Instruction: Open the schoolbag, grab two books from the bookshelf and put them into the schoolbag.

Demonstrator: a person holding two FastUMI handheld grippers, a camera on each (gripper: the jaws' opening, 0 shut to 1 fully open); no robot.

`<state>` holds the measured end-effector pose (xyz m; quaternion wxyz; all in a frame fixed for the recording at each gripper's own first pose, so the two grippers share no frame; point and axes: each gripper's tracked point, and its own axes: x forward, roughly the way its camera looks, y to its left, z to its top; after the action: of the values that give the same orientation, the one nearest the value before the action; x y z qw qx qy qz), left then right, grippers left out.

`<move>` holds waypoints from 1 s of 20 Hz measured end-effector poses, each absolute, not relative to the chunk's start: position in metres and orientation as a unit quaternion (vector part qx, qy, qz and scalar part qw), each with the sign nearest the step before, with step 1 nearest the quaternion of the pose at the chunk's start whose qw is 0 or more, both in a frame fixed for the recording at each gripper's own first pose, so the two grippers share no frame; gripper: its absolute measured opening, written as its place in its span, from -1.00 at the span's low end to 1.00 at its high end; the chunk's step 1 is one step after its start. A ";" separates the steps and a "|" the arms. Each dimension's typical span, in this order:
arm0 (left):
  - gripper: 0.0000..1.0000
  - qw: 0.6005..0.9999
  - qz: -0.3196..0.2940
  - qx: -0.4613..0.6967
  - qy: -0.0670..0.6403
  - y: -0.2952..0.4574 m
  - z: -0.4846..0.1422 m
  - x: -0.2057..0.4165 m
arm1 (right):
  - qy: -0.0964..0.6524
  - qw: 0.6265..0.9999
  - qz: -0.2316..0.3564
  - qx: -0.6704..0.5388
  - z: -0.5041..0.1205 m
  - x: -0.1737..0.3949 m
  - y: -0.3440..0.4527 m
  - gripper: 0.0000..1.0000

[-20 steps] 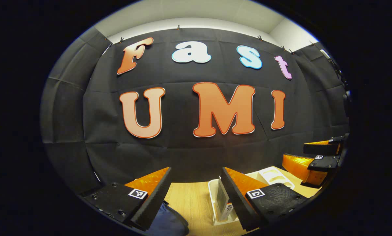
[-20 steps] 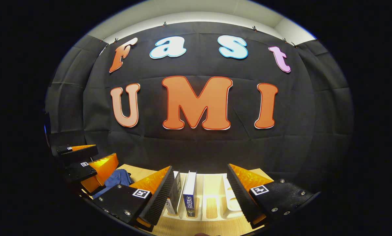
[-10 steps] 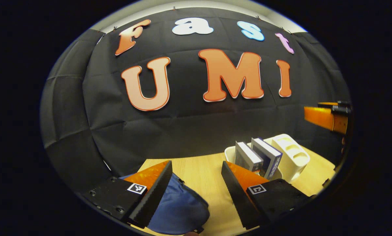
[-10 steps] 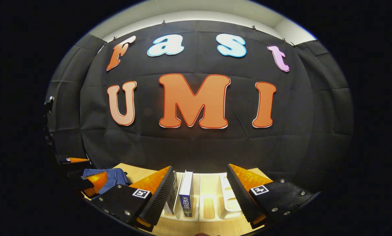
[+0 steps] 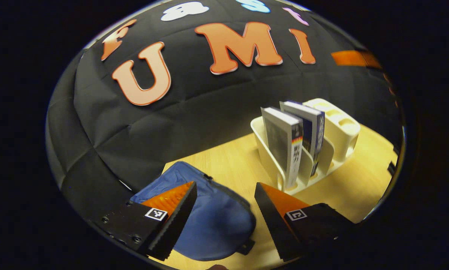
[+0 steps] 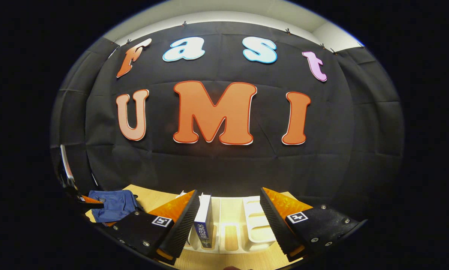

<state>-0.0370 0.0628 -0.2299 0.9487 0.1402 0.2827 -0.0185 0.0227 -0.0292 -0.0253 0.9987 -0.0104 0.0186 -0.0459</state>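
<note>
Two upright paperback books stand in one cream slotted plastic bookshelf on the pale wooden table. One soft blue fabric schoolbag lies beneath the released left gripper. The right gripper is spread, empty.

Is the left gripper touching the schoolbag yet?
Cannot tell. In the left gripper view the left gripper is open over the blue schoolbag, but no plain contact or gap shows.
</note>
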 end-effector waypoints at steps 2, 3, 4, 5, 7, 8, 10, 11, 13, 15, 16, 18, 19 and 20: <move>0.98 0.935 -0.023 0.177 0.308 0.064 -0.252 -0.043 | 0.023 0.998 -0.057 -0.013 -0.030 0.023 -0.038 0.90; 0.97 0.926 -0.028 0.199 0.319 0.064 -0.264 -0.048 | 0.025 0.998 -0.062 -0.015 -0.033 0.023 -0.042 0.90; 0.98 0.917 -0.033 0.225 0.327 0.063 -0.277 -0.053 | 0.027 0.997 -0.067 -0.017 -0.035 0.024 -0.046 0.90; 0.97 0.908 -0.036 0.252 0.332 0.063 -0.284 -0.058 | 0.029 0.997 -0.071 -0.018 -0.037 0.024 -0.050 0.90; 0.96 0.890 -0.049 0.296 0.343 0.061 -0.303 -0.069 | 0.038 0.996 -0.078 -0.020 -0.045 0.022 -0.055 0.89; 0.96 0.881 -0.054 0.313 0.350 0.060 -0.311 -0.076 | 0.043 0.996 -0.081 -0.021 -0.049 0.022 -0.056 0.90; 0.94 0.865 -0.058 0.337 0.367 0.064 -0.329 -0.087 | 0.052 0.995 -0.085 -0.025 -0.056 0.021 -0.059 0.90; 0.95 0.857 -0.058 0.347 0.378 0.068 -0.340 -0.094 | 0.055 0.994 -0.087 -0.026 -0.057 0.021 -0.060 0.90; 0.94 0.838 -0.057 0.371 0.397 0.077 -0.358 -0.106 | 0.059 0.994 -0.087 -0.025 -0.059 0.021 -0.058 0.90; 0.94 0.823 -0.058 0.387 0.412 0.084 -0.372 -0.113 | 0.057 0.995 -0.084 -0.024 -0.057 0.021 -0.055 0.90; 0.94 0.819 -0.057 0.387 0.419 0.086 -0.380 -0.116 | 0.055 0.995 -0.084 -0.026 -0.056 0.022 -0.054 0.90; 0.94 0.817 -0.048 0.381 0.430 0.095 -0.387 -0.118 | 0.053 0.995 -0.083 -0.026 -0.054 0.022 -0.052 0.90; 0.94 0.816 -0.043 0.377 0.436 0.099 -0.390 -0.121 | 0.052 0.995 -0.083 -0.025 -0.054 0.021 -0.052 0.90; 0.93 0.817 -0.040 0.373 0.438 0.100 -0.390 -0.121 | 0.052 0.995 -0.084 -0.024 -0.053 0.021 -0.053 0.90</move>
<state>-0.1212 0.0999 -0.3899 0.8166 0.3732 0.4385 -0.0400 0.0212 -0.0528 -0.0531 0.9948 -0.0240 0.0522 -0.0840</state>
